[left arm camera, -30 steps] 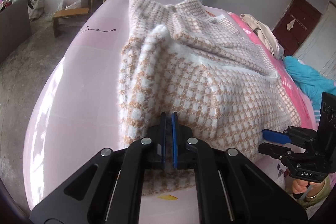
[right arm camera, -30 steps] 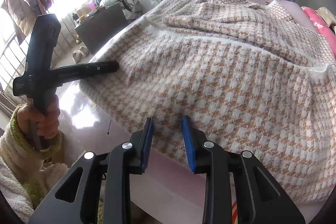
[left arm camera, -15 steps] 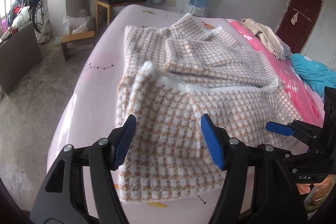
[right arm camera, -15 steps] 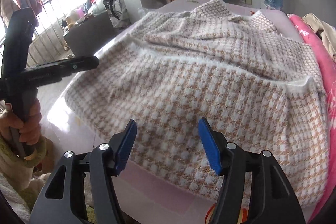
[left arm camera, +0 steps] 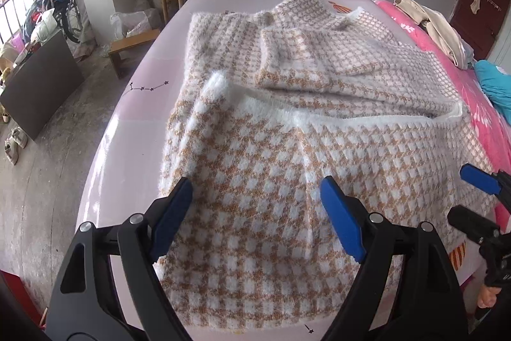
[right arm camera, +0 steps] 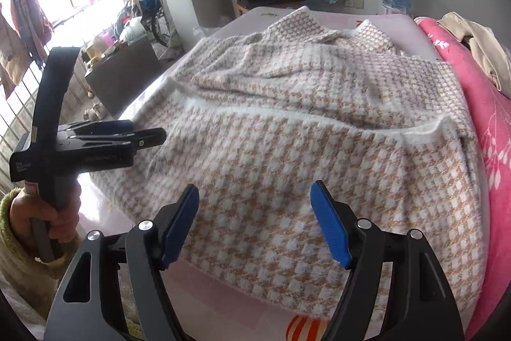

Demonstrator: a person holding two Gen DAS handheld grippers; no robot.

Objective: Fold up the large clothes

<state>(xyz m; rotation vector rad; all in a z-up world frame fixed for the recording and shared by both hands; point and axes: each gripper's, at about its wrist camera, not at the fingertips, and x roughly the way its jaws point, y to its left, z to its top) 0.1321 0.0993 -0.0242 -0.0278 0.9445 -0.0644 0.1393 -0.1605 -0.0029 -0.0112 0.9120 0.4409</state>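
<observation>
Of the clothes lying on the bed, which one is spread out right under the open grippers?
The fuzzy beige-and-white houndstooth sweater, lying on the pale pink sheet. The cream garment and teal cloth lie bunched further right, on the pink floral cover.

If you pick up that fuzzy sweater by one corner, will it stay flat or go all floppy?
Probably floppy: the sweater already lies in soft folds and ripples on the bed. Its thick, fuzzy knit looks fairly heavy, so the rest would likely sag and drag. The fuzz should grip the fingers, not slip.
</observation>
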